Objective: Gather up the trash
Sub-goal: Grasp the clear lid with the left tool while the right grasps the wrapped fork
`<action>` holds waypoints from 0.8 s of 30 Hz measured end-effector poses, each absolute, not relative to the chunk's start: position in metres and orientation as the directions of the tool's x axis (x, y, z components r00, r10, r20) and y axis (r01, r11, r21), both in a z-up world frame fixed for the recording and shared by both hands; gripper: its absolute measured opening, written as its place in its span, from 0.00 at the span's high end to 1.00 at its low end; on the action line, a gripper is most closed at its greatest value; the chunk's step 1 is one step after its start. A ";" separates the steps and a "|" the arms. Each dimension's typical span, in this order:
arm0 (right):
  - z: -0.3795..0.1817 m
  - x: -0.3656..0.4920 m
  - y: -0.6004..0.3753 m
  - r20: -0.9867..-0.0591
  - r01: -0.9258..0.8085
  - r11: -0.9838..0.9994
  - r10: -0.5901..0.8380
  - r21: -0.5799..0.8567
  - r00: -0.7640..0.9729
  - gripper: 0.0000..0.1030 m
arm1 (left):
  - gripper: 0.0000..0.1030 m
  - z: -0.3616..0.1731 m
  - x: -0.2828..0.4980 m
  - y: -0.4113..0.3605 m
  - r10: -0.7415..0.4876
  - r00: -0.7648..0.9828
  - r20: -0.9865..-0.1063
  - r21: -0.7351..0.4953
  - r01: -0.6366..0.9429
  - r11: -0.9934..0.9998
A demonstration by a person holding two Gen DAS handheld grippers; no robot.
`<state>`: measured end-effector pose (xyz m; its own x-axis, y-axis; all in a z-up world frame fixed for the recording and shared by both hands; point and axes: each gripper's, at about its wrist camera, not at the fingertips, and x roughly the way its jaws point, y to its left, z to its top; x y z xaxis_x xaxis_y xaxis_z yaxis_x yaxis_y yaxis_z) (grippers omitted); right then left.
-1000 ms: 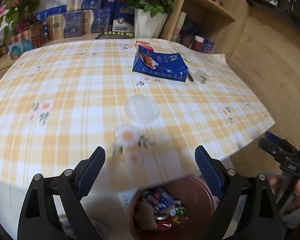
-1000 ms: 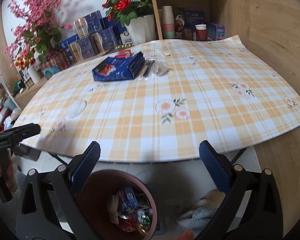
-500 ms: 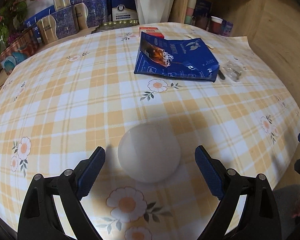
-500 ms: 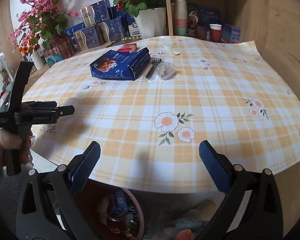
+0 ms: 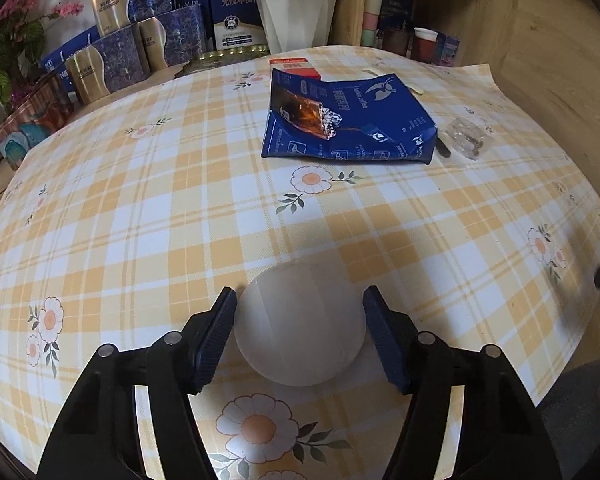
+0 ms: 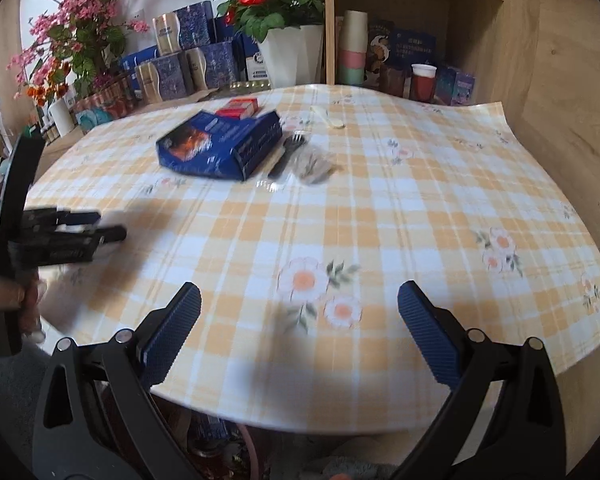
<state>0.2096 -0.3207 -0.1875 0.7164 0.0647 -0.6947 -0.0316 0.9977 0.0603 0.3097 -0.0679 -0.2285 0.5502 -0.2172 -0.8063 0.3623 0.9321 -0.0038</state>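
Lying low in the frame's centre, the white lid sits between the left gripper's spread fingers, both just beside its rim, grasp uncertain; the right gripper gapes wide, holding nothing, above the tablecloth.

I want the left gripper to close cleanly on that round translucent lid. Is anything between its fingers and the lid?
Nothing visible does. The left gripper has the translucent lid lying flat on the tablecloth between its open fingers, one on each side. The blue bag lies well beyond it.
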 end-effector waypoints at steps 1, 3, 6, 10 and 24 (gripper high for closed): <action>-0.184 0.216 -0.323 -0.691 -0.031 0.997 0.069 0.067 0.719 0.06 | 0.38 -0.227 0.308 -0.067 -0.219 0.556 -0.802 -0.003 0.362 0.932; -0.176 0.234 -0.330 -0.680 -0.035 0.994 0.095 0.102 0.727 0.06 | 0.38 -0.220 0.302 -0.063 -0.240 0.561 -0.792 -0.024 0.365 0.931; -0.168 0.269 -0.342 -0.664 -0.037 0.980 0.160 0.195 0.730 0.06 | 0.38 -0.210 0.294 -0.057 -0.274 0.565 -0.778 -0.068 0.358 0.931; -0.170 0.321 -0.346 -0.695 0.000 0.970 0.174 0.243 0.697 0.21 | 0.38 -0.199 0.283 -0.050 -0.307 0.570 -0.762 -0.115 0.346 0.931; -0.211 0.406 -0.337 -0.793 0.189 0.948 0.093 0.255 0.603 0.37 | 0.38 -0.189 0.254 -0.018 -0.328 0.575 -0.750 -0.167 0.315 0.934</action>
